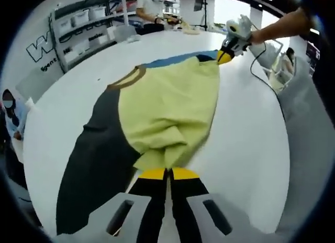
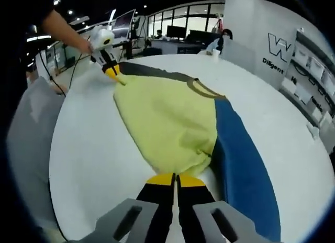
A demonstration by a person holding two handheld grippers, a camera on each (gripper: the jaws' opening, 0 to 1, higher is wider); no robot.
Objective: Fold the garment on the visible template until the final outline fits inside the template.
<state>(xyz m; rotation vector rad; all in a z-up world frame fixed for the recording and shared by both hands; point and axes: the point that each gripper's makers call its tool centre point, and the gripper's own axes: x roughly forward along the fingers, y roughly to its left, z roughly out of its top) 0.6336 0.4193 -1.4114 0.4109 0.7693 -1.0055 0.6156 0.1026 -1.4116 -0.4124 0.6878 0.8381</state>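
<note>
The left gripper (image 1: 168, 173) has its yellow-tipped jaws pressed together, pinching a bunched fabric edge. The right gripper (image 2: 176, 179) is closed the same way on another edge. Each reaches out at the far side of the other's view, a bare forearm (image 1: 277, 27) behind it.

A large "W" logo with "Diligent" beneath it stands on the white wall (image 2: 277, 54).
</note>
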